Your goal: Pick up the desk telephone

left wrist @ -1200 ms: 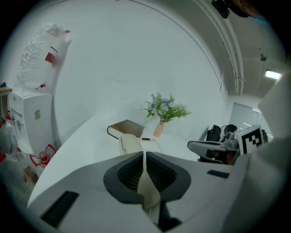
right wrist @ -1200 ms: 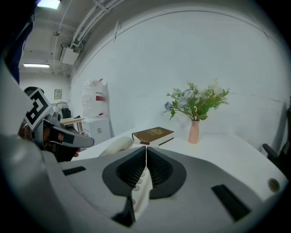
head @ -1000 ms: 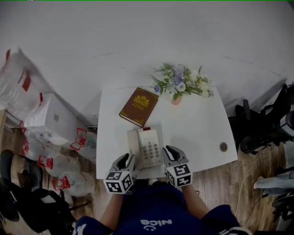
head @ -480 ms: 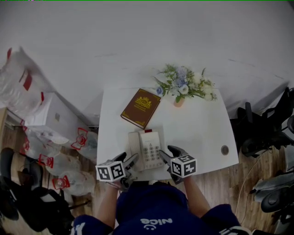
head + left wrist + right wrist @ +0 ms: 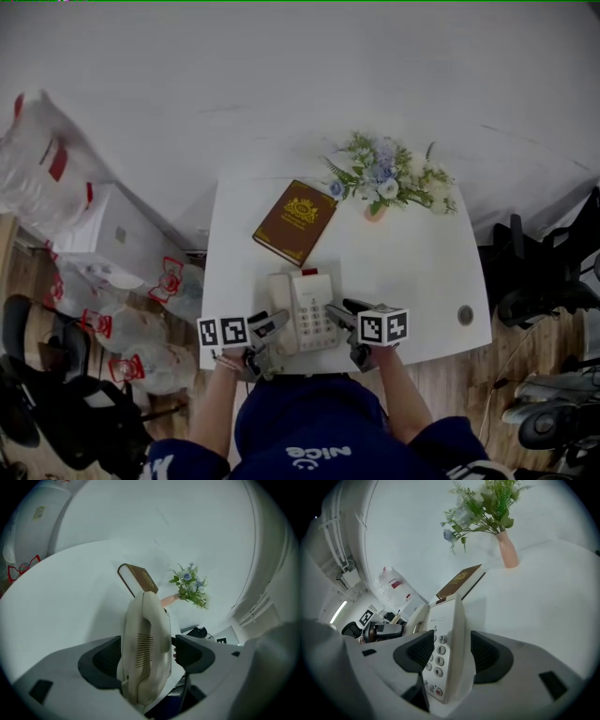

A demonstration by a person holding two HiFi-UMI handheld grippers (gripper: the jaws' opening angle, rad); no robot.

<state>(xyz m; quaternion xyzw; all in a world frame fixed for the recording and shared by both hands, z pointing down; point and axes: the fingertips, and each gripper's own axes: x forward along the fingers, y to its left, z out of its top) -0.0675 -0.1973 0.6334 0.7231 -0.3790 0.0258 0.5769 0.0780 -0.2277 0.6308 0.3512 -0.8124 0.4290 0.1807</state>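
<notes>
Left gripper (image 5: 265, 337) and right gripper (image 5: 345, 326), jaws just opened wide, straddle the phone (image 5: 305, 314) at the table's (image 5: 422, 272) near edge, unclamped, for a two-sided lift.

The desk telephone (image 5: 302, 313) sits on the table (image 5: 412, 262) at its bottom edge, right in front of me. My left gripper (image 5: 269, 326) is at the phone's left side and my right gripper (image 5: 339, 312) at its right. Both sets of jaws have just been opening, with the handset side between the left pair and the keypad side between the right pair. The book (image 5: 295, 221) lies just above the phone, with the vase of flowers (image 5: 389, 178) to its upper right. Bags (image 5: 141, 309) pile up off the table's left.
</notes>
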